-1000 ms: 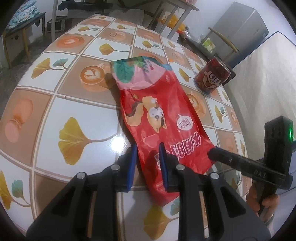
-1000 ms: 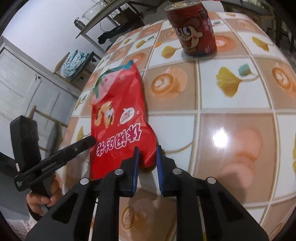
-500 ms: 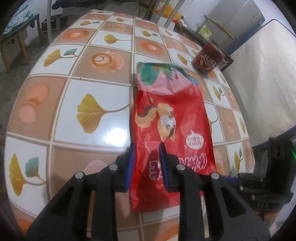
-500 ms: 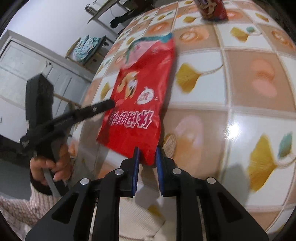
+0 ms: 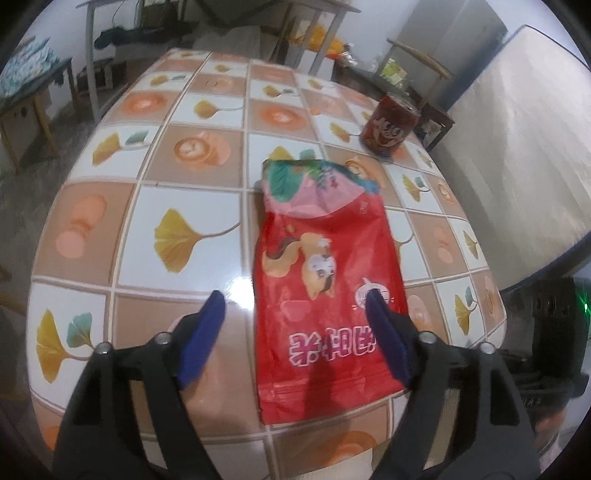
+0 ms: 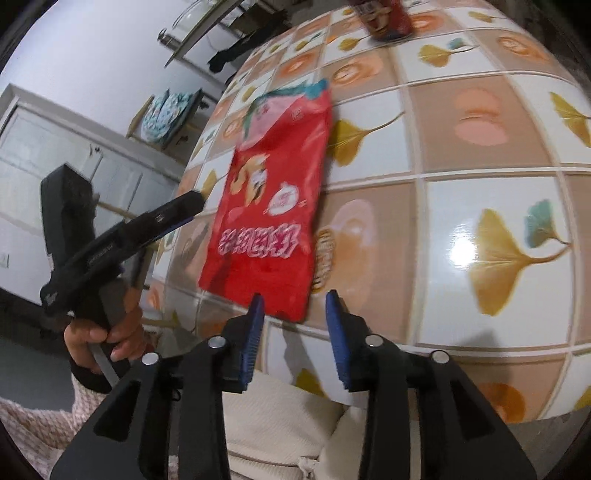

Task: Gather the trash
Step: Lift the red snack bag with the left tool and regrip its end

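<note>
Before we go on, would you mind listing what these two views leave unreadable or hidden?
- Can: right wrist view, top cut off by the frame edge.
- Lettering on the red bag: right wrist view, motion-blurred.
- Right hand-held gripper: left wrist view, dark at the frame's corner, fingers not visible.
- A trash bin: in neither view.

Support surface: glossy table (image 5: 192, 206) covered in a checked pattern of white and tan squares printed with ginkgo leaves and coffee cups. A flat red foil snack bag (image 5: 325, 280) with a cartoon squirrel lies directly on it, its near end just ahead of the left claw's spread fingers. A red cylindrical drink can (image 5: 389, 127) with a cartoon face stands upright well beyond the bag, far-right of that claw.
</note>
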A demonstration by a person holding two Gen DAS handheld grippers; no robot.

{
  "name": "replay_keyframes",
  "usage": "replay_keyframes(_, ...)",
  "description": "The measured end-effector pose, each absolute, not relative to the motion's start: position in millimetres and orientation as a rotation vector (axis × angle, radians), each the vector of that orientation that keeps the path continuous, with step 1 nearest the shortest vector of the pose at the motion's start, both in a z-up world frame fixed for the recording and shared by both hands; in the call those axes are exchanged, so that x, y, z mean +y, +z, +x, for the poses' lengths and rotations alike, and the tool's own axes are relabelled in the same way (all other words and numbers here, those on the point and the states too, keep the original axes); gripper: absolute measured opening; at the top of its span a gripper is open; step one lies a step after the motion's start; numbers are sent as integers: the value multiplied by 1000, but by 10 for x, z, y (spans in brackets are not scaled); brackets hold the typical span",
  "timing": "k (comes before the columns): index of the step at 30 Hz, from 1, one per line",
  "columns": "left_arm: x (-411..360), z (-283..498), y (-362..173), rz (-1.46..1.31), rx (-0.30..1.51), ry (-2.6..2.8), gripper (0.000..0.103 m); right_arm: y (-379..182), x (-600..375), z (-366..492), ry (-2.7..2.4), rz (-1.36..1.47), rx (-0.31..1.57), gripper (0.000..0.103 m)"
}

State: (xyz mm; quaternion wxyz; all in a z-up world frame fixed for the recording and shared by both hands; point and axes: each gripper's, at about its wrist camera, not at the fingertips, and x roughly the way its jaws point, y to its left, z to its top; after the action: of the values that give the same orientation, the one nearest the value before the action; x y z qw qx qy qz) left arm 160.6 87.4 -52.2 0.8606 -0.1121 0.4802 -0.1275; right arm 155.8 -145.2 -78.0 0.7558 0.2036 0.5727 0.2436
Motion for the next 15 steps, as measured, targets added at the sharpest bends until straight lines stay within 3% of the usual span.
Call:
replay_keyframes(6, 590, 1729, -480, -200, 1017, -308, 87, -721, -1671, 1629, 475, 479, 1210, 41)
replay_keyframes(15, 499, 2050, -528, -238, 1015, -204, 89, -720, -1818, 1665, 451, 492, 1188, 43)
